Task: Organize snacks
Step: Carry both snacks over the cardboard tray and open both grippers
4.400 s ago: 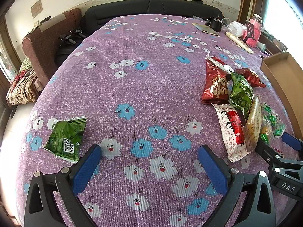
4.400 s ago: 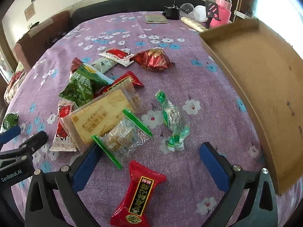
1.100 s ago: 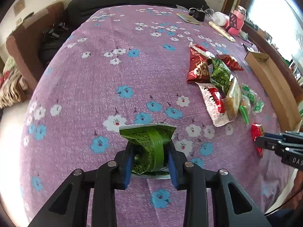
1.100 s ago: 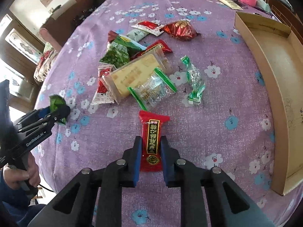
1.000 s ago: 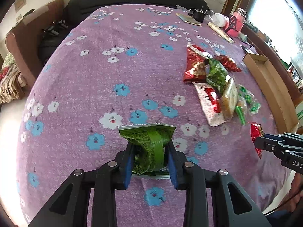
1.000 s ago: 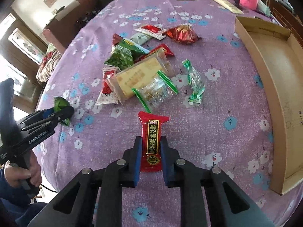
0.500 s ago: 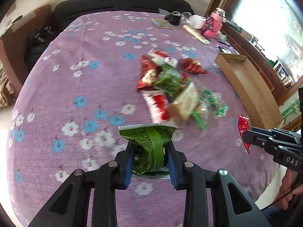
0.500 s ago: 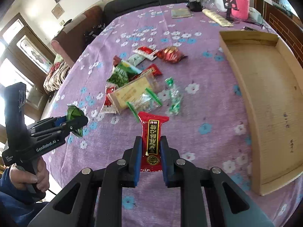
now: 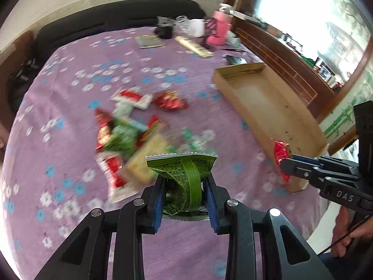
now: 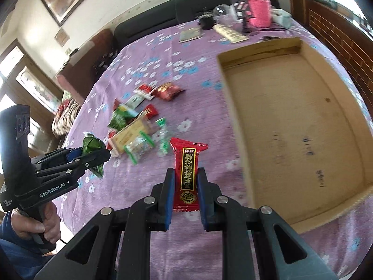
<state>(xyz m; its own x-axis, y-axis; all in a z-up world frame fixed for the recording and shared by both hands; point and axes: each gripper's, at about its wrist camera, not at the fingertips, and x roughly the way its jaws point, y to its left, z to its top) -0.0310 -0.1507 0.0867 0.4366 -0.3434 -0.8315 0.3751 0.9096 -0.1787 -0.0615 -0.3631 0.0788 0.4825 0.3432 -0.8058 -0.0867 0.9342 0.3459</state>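
My left gripper (image 9: 185, 182) is shut on a crumpled green snack packet (image 9: 184, 177), held in the air above the purple flowered tablecloth. My right gripper (image 10: 185, 177) is shut on a red snack bar wrapper (image 10: 187, 170) with gold writing, held up left of the shallow cardboard box (image 10: 291, 126). In the left wrist view the right gripper (image 9: 283, 161) with the red wrapper (image 9: 281, 150) hangs at the near corner of the box (image 9: 268, 100). In the right wrist view the left gripper (image 10: 100, 151) with the green packet (image 10: 92, 144) is at the left. A pile of loose snacks (image 9: 130, 128) lies mid-table.
At the table's far end stand a pink bottle (image 10: 258, 7), a black cup (image 9: 164, 31), a white mug (image 9: 197, 28), a booklet (image 10: 190, 33) and a long cream packet (image 9: 193, 46). A dark sofa (image 9: 116, 21) runs behind. A person's hand (image 10: 39, 226) grips the left handle.
Both grippers have risen and swung right toward the cardboard box, each still holding its packet. The snack pile has slid left in both views and the box now fills more of the right wrist view.
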